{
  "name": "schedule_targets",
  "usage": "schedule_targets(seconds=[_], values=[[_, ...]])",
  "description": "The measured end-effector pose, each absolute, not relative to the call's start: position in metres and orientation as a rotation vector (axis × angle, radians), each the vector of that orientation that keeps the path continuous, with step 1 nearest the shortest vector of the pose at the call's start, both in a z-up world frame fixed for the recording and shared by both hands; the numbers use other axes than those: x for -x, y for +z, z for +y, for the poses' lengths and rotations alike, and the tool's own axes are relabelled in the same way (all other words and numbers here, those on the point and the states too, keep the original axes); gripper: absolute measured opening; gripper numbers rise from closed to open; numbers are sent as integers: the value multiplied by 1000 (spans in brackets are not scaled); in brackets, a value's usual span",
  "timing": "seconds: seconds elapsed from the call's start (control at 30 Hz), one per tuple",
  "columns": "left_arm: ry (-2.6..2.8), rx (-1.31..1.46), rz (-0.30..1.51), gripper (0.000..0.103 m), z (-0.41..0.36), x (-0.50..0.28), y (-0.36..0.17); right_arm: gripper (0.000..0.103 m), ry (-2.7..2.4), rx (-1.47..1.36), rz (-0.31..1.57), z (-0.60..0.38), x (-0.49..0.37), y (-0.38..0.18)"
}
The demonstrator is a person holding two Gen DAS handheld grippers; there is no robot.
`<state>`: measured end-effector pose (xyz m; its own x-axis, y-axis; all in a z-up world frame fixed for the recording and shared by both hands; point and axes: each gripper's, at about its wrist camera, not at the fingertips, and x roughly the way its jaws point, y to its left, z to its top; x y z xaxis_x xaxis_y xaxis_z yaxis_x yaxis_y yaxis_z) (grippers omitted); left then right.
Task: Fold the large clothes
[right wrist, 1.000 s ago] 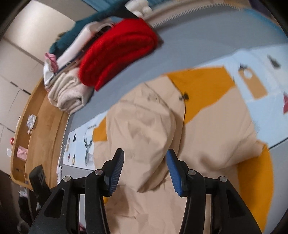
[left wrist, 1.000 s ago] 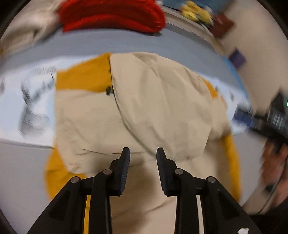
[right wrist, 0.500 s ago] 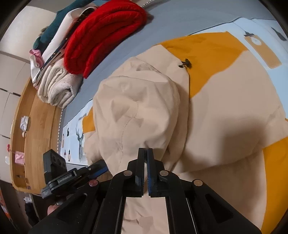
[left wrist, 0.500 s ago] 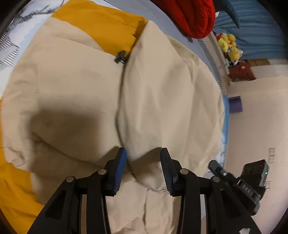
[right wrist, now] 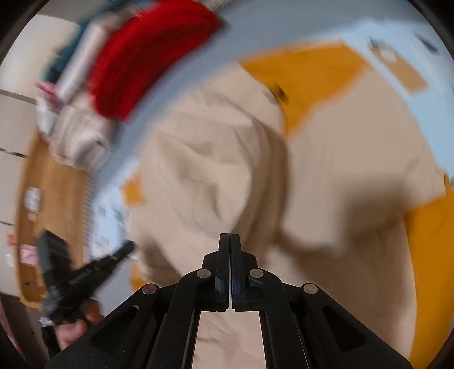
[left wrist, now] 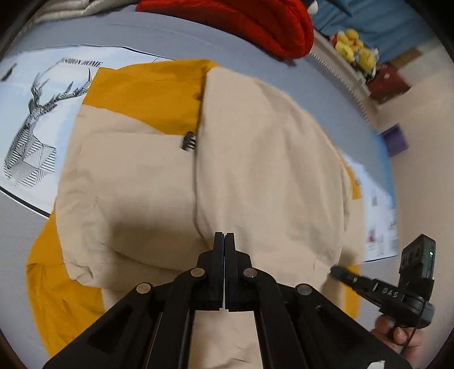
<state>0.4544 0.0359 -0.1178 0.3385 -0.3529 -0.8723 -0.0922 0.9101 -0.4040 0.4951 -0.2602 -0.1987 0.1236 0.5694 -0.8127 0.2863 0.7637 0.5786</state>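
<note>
Fabric is our biggest worry: the beige and mustard jacket lies spread on the grey bed, puffy, smooth and slippery. We see the left hand-held gripper and the right hand-held gripper both clenched at its near edge; whether either pinches cloth, we cannot tell. A thin pinch could slip, and the small black zipper pull may snag.

Red knit pile on grey bedspread (yellow plush toys beyond).
</note>
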Motion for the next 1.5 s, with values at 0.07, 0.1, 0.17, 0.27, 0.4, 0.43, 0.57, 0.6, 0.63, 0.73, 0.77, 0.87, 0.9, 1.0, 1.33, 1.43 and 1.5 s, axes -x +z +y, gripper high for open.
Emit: schedule_targets(seconds=[0.07,0.1,0.17,0.27,0.4,0.43,0.57,0.6,0.63,0.73,0.77,0.87,0.9,1.0,1.33,1.43,1.5], values=[[-215,379,1214,0,21,-455,-117,0,182,-726,1563,-257,-489,-221],[-254,362,1211,0,14,-455,-116,0,159,-738,1591,-257,-486,-230],[-329,341,1219,6,-4,-458,-116,1,127,-784,1571,-263,-484,-230],[-341,328,1246,18,-13,-453,-130,3,114,-759,1403,-275,-491,-196],[-266,268,1409,24,-18,-456,-168,22,147,-704,1203,-283,-504,-158],[-259,283,1405,24,-16,-455,-166,47,175,-720,1197,-283,-508,-158],[-292,285,1369,26,-14,-455,-147,63,249,-796,1269,-275,-517,-181],[-288,275,1364,26,-13,-454,-145,61,243,-818,1289,-274,-518,-189],[-284,283,1354,26,-11,-455,-141,44,240,-837,1297,-275,-518,-197],[-228,346,1296,26,7,-461,-134,2,183,-860,1300,-275,-514,-204],[-180,377,1274,28,17,-463,-133,2,169,-862,1292,-276,-511,-205],[-138,486,1284,26,31,-467,-148,2,126,-862,1330,-279,-508,-214],[-157,526,1310,25,32,-468,-156,2,111,-876,1361,-281,-506,-223],[-191,573,1339,9,30,-466,-168,2,109,-860,1426,-280,-504,-238],[-146,508,1355,7,38,-467,-159,10,246,-580,1129,-247,-517,-151],[-95,421,1340,13,36,-467,-151,15,452,-616,1287,-211,-518,-179],[-54,284,1263,14,29,-465,-132,15,438,-523,1464,-191,-513,-209]])
